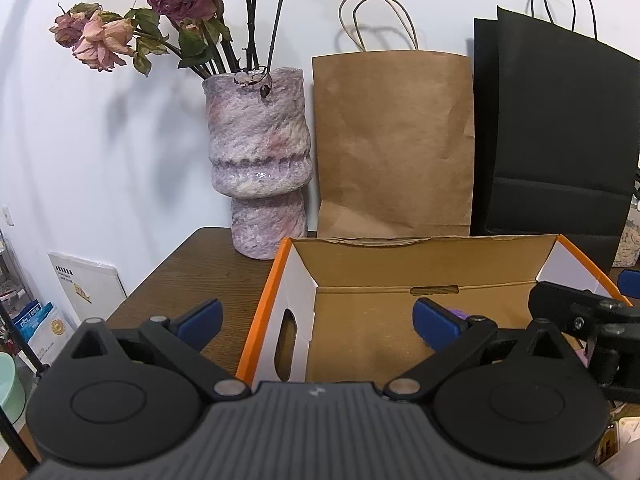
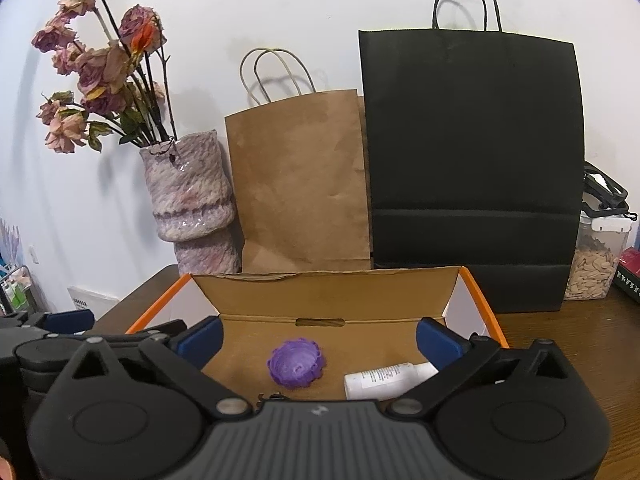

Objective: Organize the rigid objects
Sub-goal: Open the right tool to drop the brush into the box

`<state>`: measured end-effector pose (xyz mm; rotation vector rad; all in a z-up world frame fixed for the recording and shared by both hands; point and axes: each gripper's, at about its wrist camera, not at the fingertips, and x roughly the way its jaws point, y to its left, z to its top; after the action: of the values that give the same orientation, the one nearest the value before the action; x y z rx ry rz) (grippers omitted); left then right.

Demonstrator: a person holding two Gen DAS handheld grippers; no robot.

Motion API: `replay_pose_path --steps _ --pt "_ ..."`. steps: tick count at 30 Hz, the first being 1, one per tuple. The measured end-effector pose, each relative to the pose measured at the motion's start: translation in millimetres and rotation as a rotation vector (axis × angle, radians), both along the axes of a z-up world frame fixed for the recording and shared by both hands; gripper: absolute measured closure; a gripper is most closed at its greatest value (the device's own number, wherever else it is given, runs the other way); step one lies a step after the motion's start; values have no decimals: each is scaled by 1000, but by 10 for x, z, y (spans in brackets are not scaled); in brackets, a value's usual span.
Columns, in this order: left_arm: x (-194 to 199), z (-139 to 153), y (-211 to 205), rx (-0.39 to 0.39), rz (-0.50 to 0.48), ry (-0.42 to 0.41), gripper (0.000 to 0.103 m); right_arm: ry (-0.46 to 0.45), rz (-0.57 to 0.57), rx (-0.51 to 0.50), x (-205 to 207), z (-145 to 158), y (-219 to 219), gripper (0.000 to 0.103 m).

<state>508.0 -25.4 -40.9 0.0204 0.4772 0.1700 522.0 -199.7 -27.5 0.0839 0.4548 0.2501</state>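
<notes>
Cardboard box (image 2: 476, 300) with orange edges lies open ahead of both grippers. Right gripper (image 2: 319, 340) has its jaws spread wide and empty; just beyond and between its fingers, on the box floor, sit a purple ridged cap (image 2: 295, 367) and a white tube (image 2: 386, 380), the tube's end hidden behind the right finger, its print too small to read. Left gripper (image 1: 319, 321) is likewise wide open and empty, one finger hiding most of the cap

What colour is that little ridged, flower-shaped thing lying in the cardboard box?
Purple. The flower-shaped piece shows best in the right wrist view, on the cardboard box floor.
</notes>
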Motion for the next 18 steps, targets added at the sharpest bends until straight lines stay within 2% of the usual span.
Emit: replay_pose_path --steps 18 --pt "-228 50 22 4 8 -17 0 -47 -16 -11 -234 36 -103 0"
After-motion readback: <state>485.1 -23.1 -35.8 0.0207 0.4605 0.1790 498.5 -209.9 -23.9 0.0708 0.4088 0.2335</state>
